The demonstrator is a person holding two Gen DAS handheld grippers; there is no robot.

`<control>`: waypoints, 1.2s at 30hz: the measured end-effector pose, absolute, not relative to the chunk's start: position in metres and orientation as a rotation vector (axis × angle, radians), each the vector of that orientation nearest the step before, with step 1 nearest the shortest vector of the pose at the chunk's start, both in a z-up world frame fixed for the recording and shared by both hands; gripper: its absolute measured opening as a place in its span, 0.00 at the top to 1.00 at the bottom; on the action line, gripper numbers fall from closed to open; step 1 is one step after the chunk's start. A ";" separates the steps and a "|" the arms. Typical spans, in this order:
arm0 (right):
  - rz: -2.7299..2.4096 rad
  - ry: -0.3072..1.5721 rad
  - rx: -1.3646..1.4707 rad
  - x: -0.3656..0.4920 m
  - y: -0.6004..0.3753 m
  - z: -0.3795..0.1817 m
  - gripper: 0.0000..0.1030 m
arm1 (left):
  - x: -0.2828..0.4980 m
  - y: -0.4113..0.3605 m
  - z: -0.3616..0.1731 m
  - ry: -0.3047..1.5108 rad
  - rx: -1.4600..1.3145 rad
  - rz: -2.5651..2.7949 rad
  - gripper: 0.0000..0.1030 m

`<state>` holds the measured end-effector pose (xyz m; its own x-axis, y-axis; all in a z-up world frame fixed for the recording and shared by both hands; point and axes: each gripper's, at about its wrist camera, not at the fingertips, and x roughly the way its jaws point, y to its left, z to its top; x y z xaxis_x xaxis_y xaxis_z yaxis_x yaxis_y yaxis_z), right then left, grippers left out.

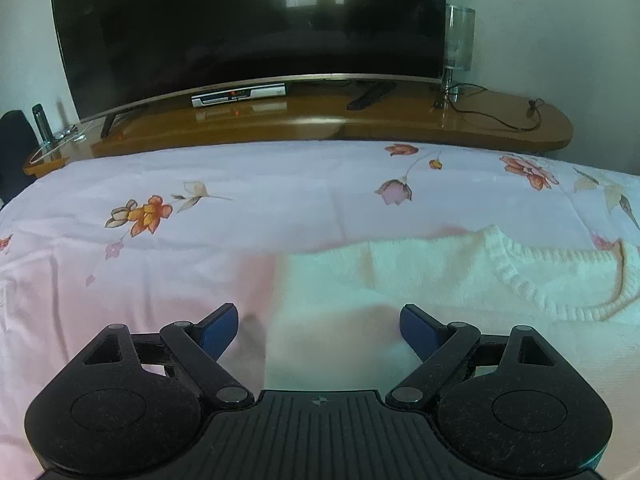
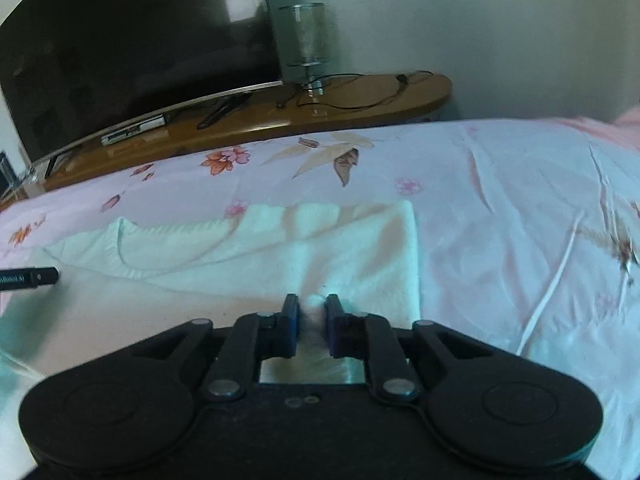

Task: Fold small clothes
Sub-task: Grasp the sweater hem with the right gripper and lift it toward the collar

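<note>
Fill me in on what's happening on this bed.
A person with a handheld gripper in each hand is folding a white knit sweater laid flat on a floral bedsheet. The right gripper is shut on a pinch of the sweater's fabric near its right edge. The left gripper is open, jaws wide apart, over the sweater's left edge and holding nothing. A TV on a wooden stand sits beyond the bed.

I can see some small white letters on the black stick (image 2: 28,279) at the left edge of my right camera view, but they are too blurry to read. The box under the TV (image 1: 239,95) shows tiny red lights, and I cannot read them as numbers.
</note>
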<state>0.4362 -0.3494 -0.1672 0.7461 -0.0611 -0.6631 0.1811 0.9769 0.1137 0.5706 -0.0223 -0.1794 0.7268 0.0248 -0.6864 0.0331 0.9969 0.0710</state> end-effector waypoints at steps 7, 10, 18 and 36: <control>-0.248 0.712 0.111 0.427 -0.352 -0.173 0.90 | 0.584 -0.012 -0.187 0.762 0.026 -0.012 0.15; -0.259 0.708 0.106 0.424 -0.350 -0.173 0.89 | 0.581 -0.008 -0.193 0.740 0.034 -0.030 0.14; -0.215 0.719 0.066 0.417 -0.343 -0.167 0.77 | 0.570 0.013 -0.185 0.770 -0.038 0.109 0.14; -0.103 0.721 0.112 0.364 -0.339 -0.144 0.69 | 0.425 0.026 -0.162 0.875 -0.007 -0.043 0.14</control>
<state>0.3639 -0.3390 -0.1437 0.7466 -0.0555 -0.6630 0.1327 0.9889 0.0667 0.4247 0.0260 -0.1623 0.6403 -0.0408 -0.7670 0.0352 0.9991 -0.0238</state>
